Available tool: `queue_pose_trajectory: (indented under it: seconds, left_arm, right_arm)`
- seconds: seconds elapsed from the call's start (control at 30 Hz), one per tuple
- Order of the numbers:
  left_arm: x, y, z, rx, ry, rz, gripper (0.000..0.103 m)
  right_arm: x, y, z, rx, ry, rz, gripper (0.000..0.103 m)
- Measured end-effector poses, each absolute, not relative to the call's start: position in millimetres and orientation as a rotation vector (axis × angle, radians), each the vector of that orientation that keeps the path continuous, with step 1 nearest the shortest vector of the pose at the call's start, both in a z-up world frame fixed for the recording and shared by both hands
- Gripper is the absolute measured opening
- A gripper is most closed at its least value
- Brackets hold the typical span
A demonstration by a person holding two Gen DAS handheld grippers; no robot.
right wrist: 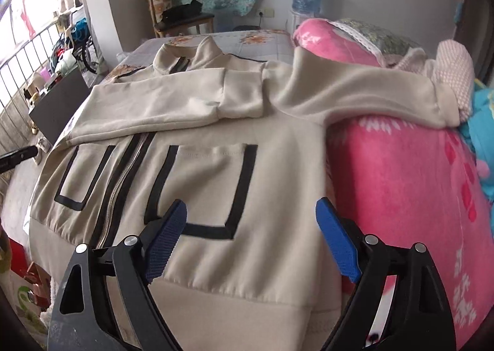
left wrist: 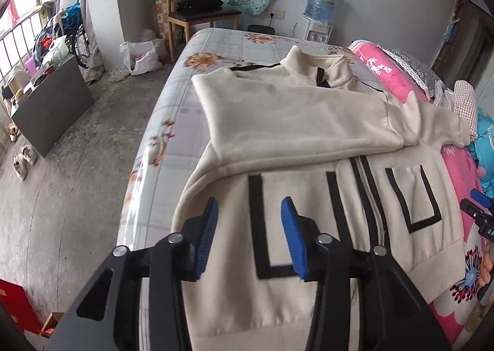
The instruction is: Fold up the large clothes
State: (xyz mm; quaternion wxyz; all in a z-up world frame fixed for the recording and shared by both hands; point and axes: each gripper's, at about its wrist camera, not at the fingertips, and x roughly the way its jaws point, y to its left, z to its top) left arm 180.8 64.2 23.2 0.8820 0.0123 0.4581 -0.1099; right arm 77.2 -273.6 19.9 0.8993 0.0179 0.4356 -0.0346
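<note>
Floral-sheeted bed [left wrist: 216,51], cream jacket [left wrist: 293,116] spread flat, wooden chair [left wrist: 197,11] behind

soft daylight from blown-out window [left wrist: 18,20] (left), fisheye-bent edges, slight blur

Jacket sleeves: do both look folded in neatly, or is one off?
One is off. The left sleeve lies folded flat across the cream jacket. The right sleeve is not folded in: it runs off the jacket, draped up over the pink quilt, its cuff near a checked cloth.
</note>
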Motion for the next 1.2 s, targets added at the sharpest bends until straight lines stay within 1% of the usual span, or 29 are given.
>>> queue_pose_trajectory:
  seconds: [0.03, 0.07, 0.3, 0.33, 0.37, 0.43, 0.53, 0.63, 0.67, 0.77, 0.83, 0.93, 1.03, 1.1, 1.17, 1.2]
  left_arm:
    - [193, 56, 22, 0.031, 0.953, -0.235, 0.05]
    - [204, 48, 19, 0.034, 0.958, -0.24, 0.051]
    - [281, 1, -15, 0.053, 1.028, -0.229, 0.053]
    - [287, -4, -20, 0.066, 1.03, -0.22, 0.054]
    - [293, -9, -25, 0.082, 1.031, -0.214, 0.058]
    - [300, -13, -36, 0.103, 1.04, -0.195, 0.06]
    - [309, -16, -53, 0.134, 1.066, -0.164, 0.062]
    - [307, -15, -55, 0.155, 1.027, -0.155, 0.071]
    - [307, -13, -55, 0.146, 1.026, -0.156, 0.072]
    - [301, -3, -51, 0.129, 1.014, -0.14, 0.072]
    - [285, 7, -38, 0.12, 0.957, -0.155, 0.072]
    - [257, 32, -20, 0.127, 0.903, -0.155, 0.072]
    - [233, 64, -15, 0.144, 0.905, -0.13, 0.072]
    - [222, 82, -21, 0.181, 0.923, -0.11, 0.066]
    - [218, 93, -31, 0.215, 0.955, -0.102, 0.054]
    - [217, 96, -37, 0.227, 0.975, -0.103, 0.052]
  right_arm:
    - [88, -270, 18, 0.025, 0.903, -0.059, 0.086]
    - [100, -267, 15, 0.015, 0.907, -0.053, 0.089]
    - [157, -258, -26, -0.052, 1.033, -0.025, 0.093]
    - [161, -258, -32, -0.064, 1.048, -0.024, 0.094]
    - [165, -259, -38, -0.076, 1.064, -0.031, 0.095]
    - [169, -258, -46, -0.108, 1.083, -0.051, 0.095]
    - [164, -256, -47, -0.139, 1.048, -0.037, 0.095]
    - [160, -259, -48, -0.117, 1.046, -0.016, 0.095]
    - [160, -261, -49, -0.108, 1.05, -0.009, 0.095]
    - [160, -260, -49, -0.109, 1.051, 0.002, 0.095]
    - [163, -261, -48, -0.113, 1.051, 0.001, 0.095]
    - [166, -262, -48, -0.119, 1.054, -0.003, 0.095]
    - [171, -260, -47, -0.122, 1.066, -0.015, 0.095]
    - [173, -258, -46, -0.118, 1.067, -0.021, 0.095]
    - [174, -256, -47, -0.114, 1.061, -0.024, 0.095]
    - [174, -256, -47, -0.109, 1.057, -0.028, 0.095]
